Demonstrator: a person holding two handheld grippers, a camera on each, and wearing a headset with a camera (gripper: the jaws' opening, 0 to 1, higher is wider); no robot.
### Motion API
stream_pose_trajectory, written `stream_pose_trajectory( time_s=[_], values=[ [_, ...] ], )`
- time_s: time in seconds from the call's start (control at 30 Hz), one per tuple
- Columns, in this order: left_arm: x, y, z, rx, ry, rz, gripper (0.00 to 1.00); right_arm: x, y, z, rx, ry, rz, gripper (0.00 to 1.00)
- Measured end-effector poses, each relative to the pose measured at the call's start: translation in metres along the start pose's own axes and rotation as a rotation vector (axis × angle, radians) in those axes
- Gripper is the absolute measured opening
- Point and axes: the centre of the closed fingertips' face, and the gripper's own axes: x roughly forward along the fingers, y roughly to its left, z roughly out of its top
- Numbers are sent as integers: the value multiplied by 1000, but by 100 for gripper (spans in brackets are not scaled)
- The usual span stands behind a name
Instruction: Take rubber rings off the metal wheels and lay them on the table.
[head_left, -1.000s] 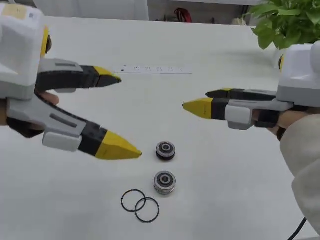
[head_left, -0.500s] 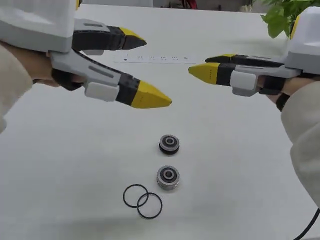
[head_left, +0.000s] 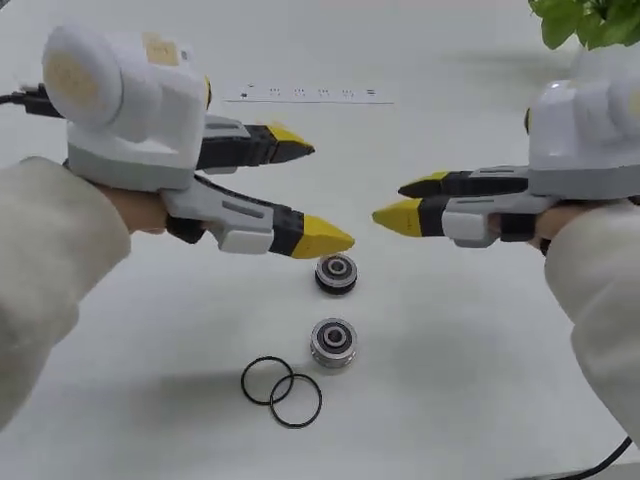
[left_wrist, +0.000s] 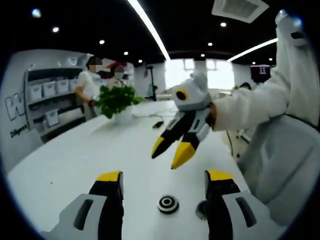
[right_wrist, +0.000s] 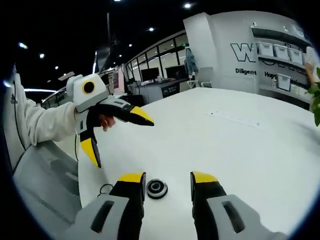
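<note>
2 rings (head_left: 281, 392) lie on the table (head_left: 480, 380) by the near wheel (head_left: 332, 341). The left gripper (head_left: 330, 195) and right gripper (head_left: 388, 201) hover with jaws apart, flanking the far wheel (head_left: 335, 273), likely to strip it.

Site type: open-plan office / lab-style workspace, indoor.

Evidence:
- Ceiling: linear light strips (left_wrist: 150, 27), recessed spots, sq. air vent (left_wrist: 240, 9).
- Wall: large printed lettering incl. "Diligent" (right_wrist: 248, 71).
- Storage: wall shelves (left_wrist: 47, 92) w/ rows of white bins.
- Furniture: long white table (head_left: 480, 380); dark screens (right_wrist: 172, 72) on a desk at rear.
- Partitions: glazed, dark-framed panels (right_wrist: 155, 62) behind the desk.
- Misc.: potted plant (left_wrist: 115, 100) on the table end; two persons (left_wrist: 87, 82) standing near the shelves.
</note>
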Motion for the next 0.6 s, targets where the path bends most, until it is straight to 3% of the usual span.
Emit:
stream_pose_trajectory(
  time_s=[0.17,0.23,0.37,0.6],
  values=[
    [9,14,-14,-42,-9,84,60,2,-1,-20,22,36,9,29],
    [12,14,-19,-44,-8,87,60,5,2,-27,30,47,20,29],
    [20,14,-37,-21,43,94,54,10,6,-39,17,93,26,28],
    [27,7,-51,-19,73,79,44,20,16,-48,4,124,33,28]
  ],
)
